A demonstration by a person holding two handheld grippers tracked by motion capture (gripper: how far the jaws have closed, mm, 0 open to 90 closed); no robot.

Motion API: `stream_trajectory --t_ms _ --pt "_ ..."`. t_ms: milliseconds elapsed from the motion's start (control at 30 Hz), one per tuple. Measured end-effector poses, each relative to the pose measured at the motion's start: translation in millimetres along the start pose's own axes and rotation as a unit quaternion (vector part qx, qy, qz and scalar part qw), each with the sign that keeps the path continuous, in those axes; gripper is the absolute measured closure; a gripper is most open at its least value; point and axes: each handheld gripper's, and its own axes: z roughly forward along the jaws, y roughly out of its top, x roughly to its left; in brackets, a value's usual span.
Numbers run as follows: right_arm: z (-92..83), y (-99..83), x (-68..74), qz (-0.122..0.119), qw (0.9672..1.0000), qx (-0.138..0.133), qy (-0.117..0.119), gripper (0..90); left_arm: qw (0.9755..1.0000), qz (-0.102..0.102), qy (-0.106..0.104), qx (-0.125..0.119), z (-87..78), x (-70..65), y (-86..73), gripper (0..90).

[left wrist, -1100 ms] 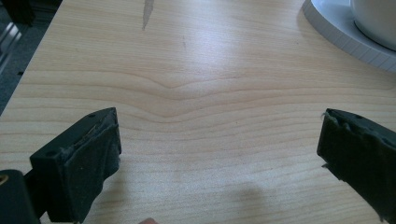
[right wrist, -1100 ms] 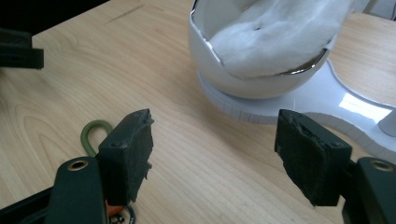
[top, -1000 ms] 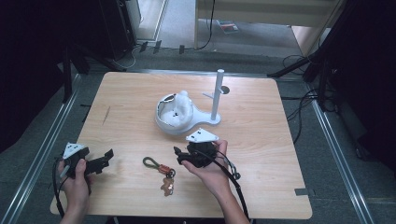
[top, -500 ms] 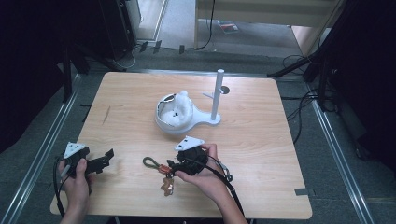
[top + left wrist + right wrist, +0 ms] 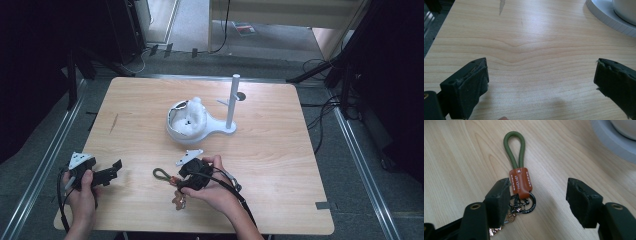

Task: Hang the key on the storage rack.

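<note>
A keychain (image 5: 520, 181) lies flat on the wooden table (image 5: 280, 150): a green rope loop (image 5: 161, 173), an orange leather tab, a black ring and keys. My right gripper (image 5: 539, 192) hovers low over its ring end, also seen in the high view (image 5: 181, 180). Its jaws have just been closing but still stand apart. The tab and ring lie between them, close to the left pad (image 5: 499, 200), and neither pad presses on them. The keys are partly hidden under that jaw. My left gripper (image 5: 114, 171) rests near the table's front left with its jaws wide over bare wood (image 5: 541, 72).
A white stand (image 5: 200, 131) with a bowl-shaped holder and an upright post (image 5: 233, 100) sits at the table's middle, just beyond the keychain. Its rim shows in the left gripper view (image 5: 609, 20) and the right gripper view (image 5: 614, 142). Metal rails border the table.
My right gripper has slid left and slightly down, from beside the keychain to over its ring end. The left gripper has not moved.
</note>
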Motion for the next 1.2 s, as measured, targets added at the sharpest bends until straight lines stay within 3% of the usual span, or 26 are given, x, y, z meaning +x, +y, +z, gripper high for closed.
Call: stream_trajectory --t_ms 400,633,867,1200 --pt "18.1 17.2 8.1 -0.028 0.9963 0.076 0.028 50.0 1.0000 -0.002 -0.002 0.001 0.2 0.6 0.1 0.4" --pt "28.6 26.8 14.5 -0.047 0.9903 0.127 0.033 57.6 1.0000 -0.002 -0.004 0.002 0.4 0.8 0.2 0.4" --pt "34.6 31.8 18.5 -0.067 0.9865 0.148 0.019 61.6 1.0000 -0.002 -0.005 0.002 0.6 0.9 0.2 0.4" --pt "42.3 35.3 22.1 -0.074 0.9798 0.186 0.005 67.1 1.0000 -0.001 -0.004 0.002 0.7 0.8 0.3 0.4"
